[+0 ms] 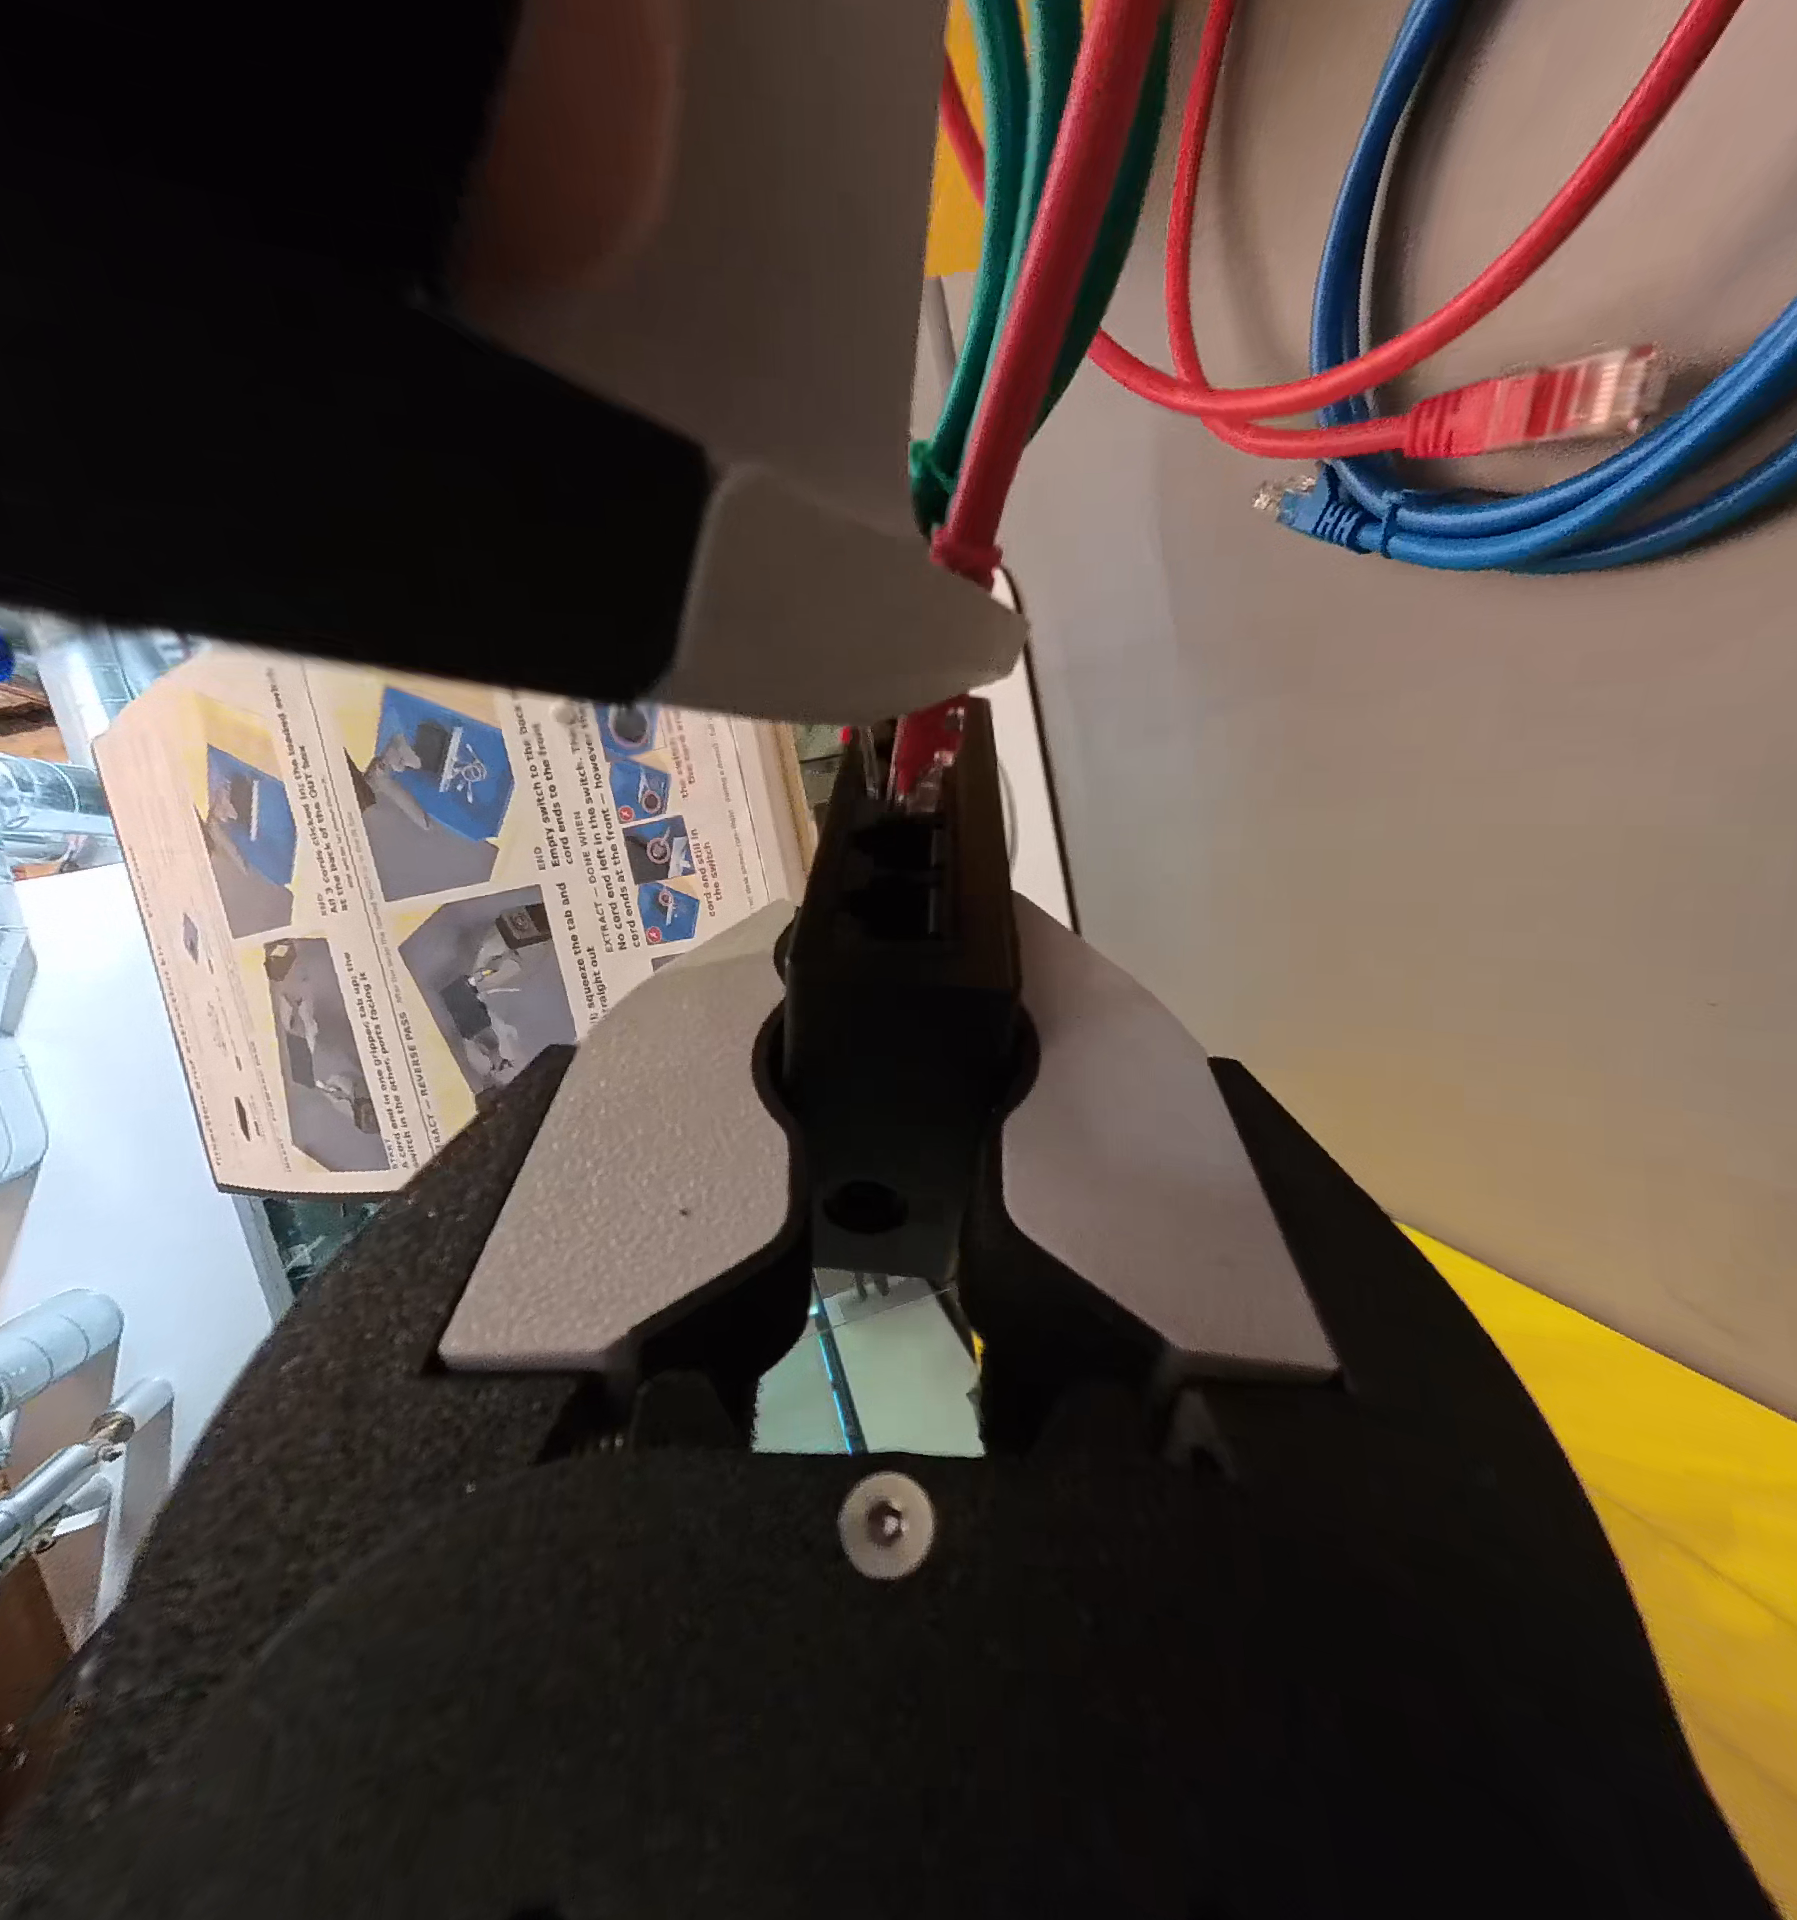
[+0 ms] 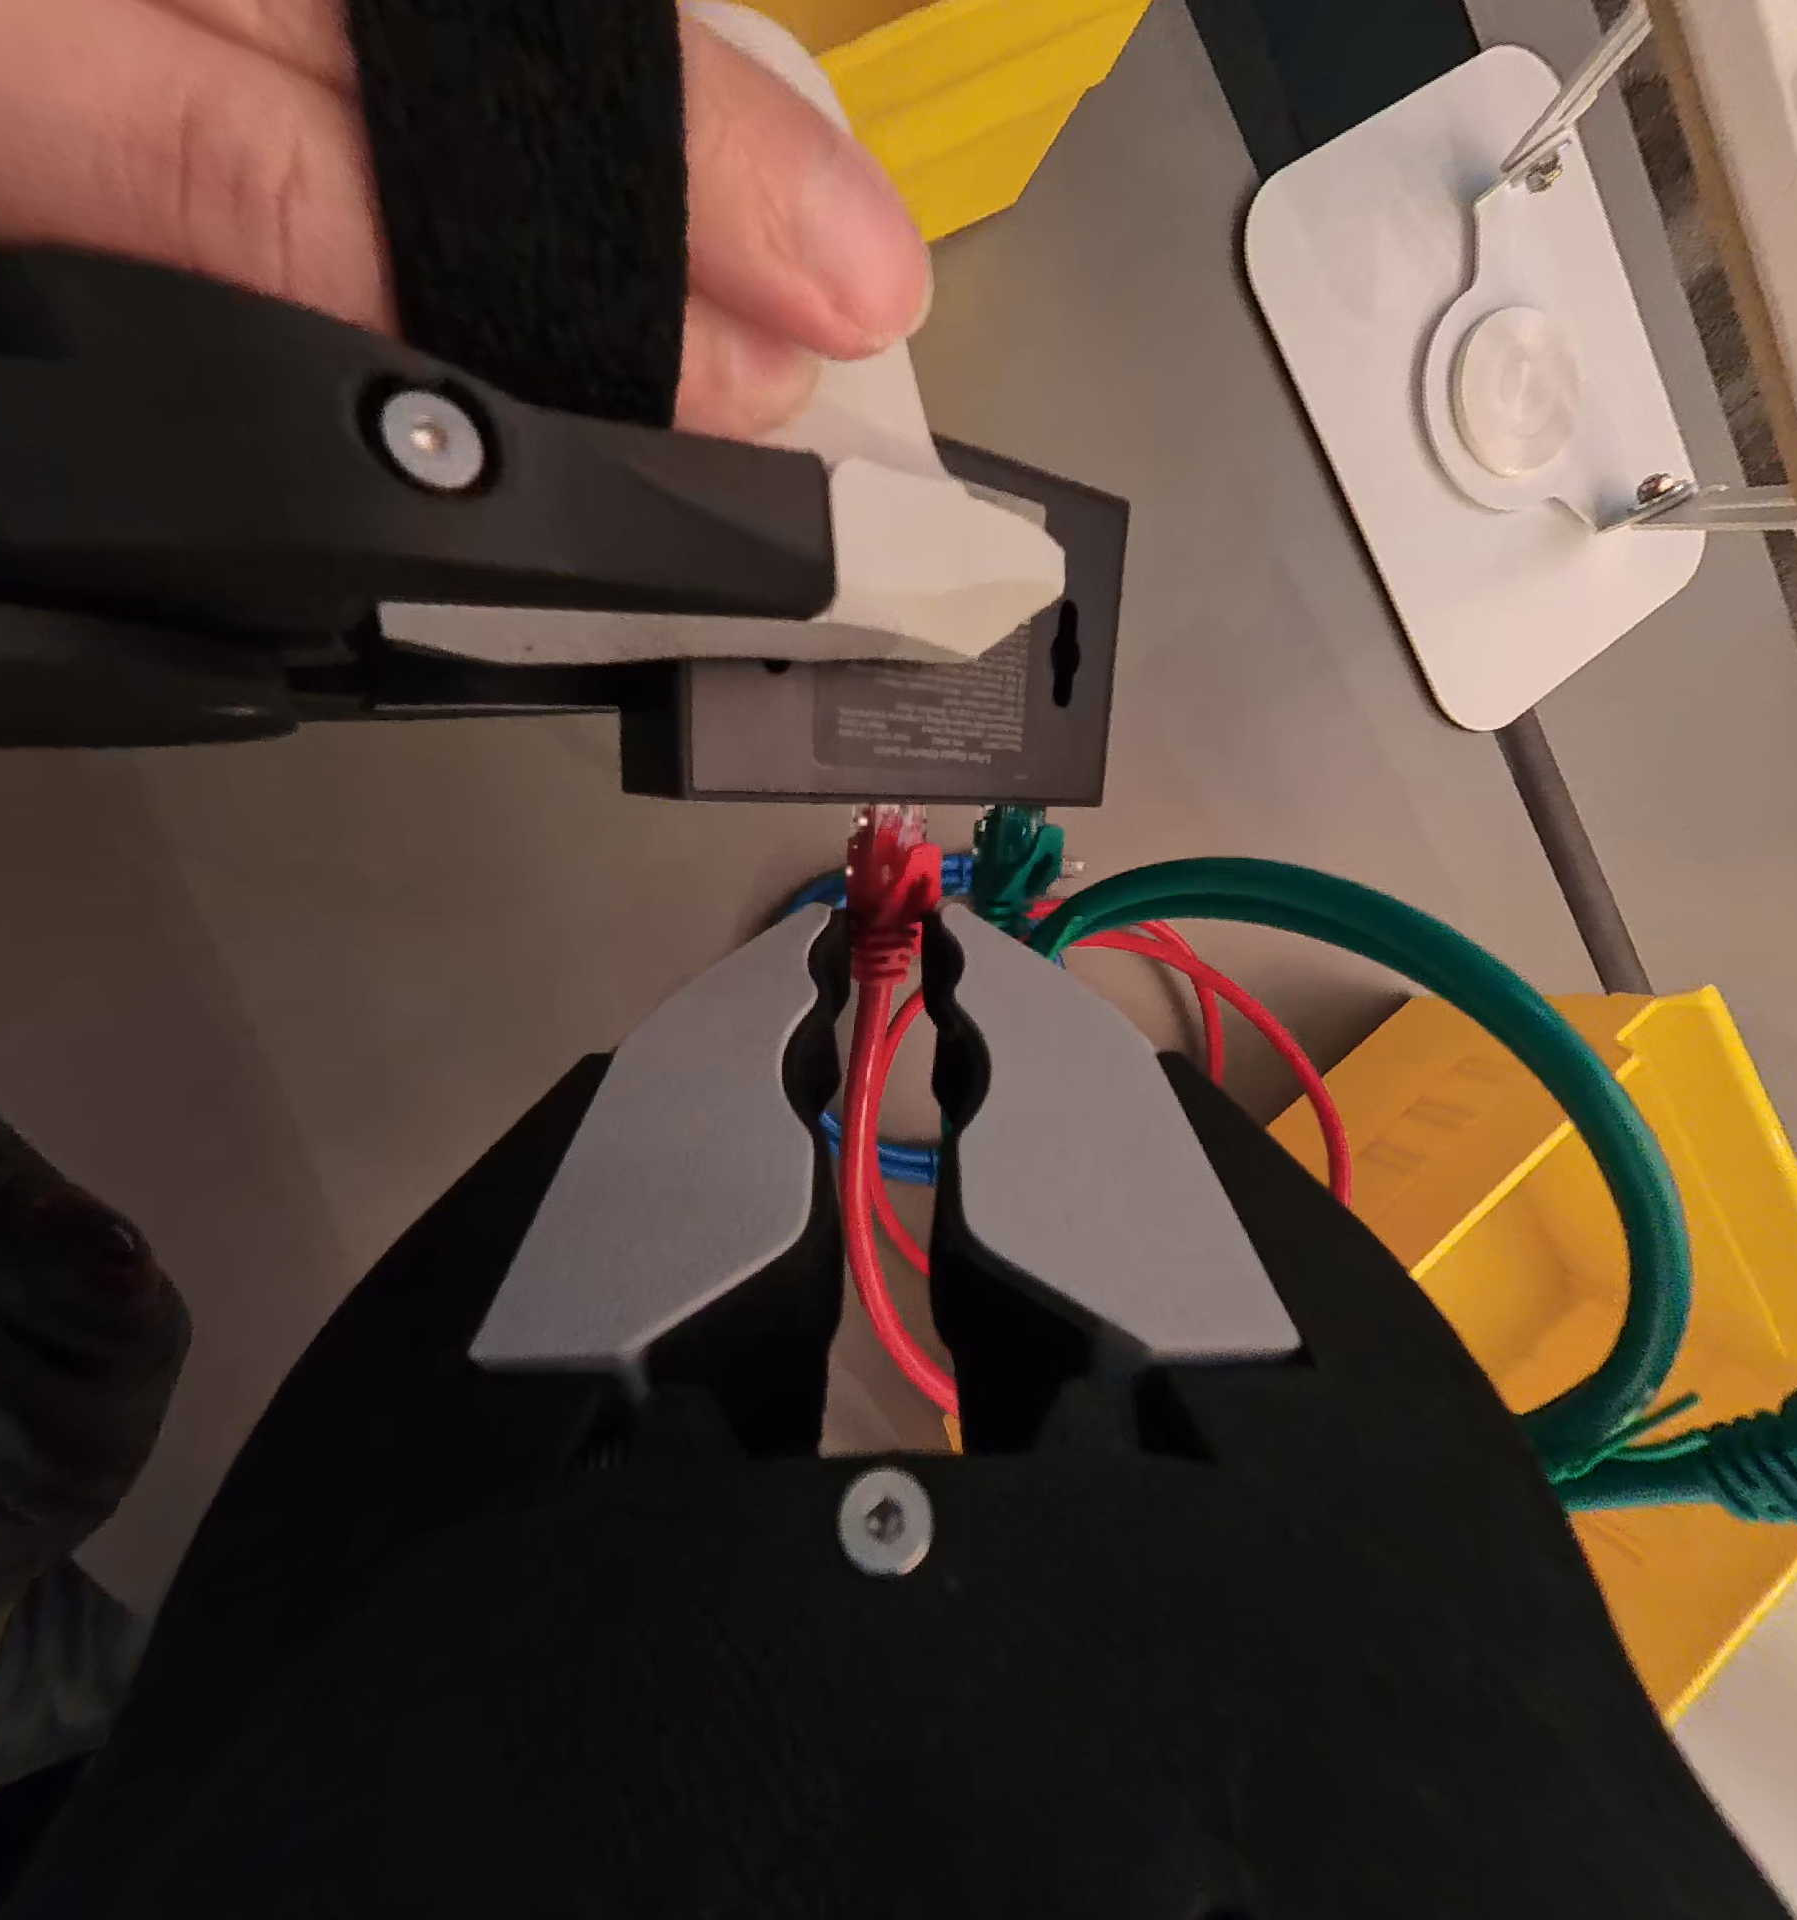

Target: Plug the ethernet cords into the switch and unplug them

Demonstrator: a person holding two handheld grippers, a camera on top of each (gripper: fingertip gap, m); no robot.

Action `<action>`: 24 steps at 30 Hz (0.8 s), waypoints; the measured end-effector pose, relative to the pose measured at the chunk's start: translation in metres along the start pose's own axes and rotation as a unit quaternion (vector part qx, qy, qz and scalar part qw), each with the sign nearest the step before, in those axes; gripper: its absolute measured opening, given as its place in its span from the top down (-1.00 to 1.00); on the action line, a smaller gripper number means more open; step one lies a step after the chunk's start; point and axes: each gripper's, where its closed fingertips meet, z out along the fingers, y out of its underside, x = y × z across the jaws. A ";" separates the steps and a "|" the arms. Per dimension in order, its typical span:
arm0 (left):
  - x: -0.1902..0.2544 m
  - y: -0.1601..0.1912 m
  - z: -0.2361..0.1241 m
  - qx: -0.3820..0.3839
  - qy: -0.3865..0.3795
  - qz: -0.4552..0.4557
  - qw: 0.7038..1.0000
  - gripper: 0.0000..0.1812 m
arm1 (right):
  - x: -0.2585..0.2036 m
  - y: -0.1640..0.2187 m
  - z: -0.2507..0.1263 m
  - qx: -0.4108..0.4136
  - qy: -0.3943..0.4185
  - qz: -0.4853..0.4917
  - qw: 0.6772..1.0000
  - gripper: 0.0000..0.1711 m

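My left gripper (image 1: 904, 925) is shut on the black switch (image 1: 899, 1049) and holds it above the grey table. In the right wrist view the left gripper (image 2: 961, 613) reaches in from the left, clamped on the switch (image 2: 873, 727). My right gripper (image 2: 889, 920) is shut on the boot of the red cord (image 2: 883, 935). The red plug's clear tip is at a port mouth; I cannot tell if it is seated. A green plug (image 2: 1013, 852) sits in the port beside it. In the left wrist view the right gripper (image 1: 961, 613) comes from the upper left with the red plug (image 1: 925, 764) at the switch.
A loose red plug (image 1: 1538, 400) and a coiled blue cord (image 1: 1496, 520) lie on the grey table. Yellow bins (image 2: 1496, 1195) stand to the right and at the back (image 2: 935, 104). A white plate with a round disc (image 2: 1476, 395) and a picture sheet (image 1: 406, 914) are nearby. Some 6 centimeters of space lies between my two pairs of fingers.
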 end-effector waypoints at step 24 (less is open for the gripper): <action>-0.051 0.037 -0.015 -0.015 -0.093 -0.125 0.988 0.67 | 0.016 -0.062 -0.038 0.323 0.009 -0.017 0.946 0.83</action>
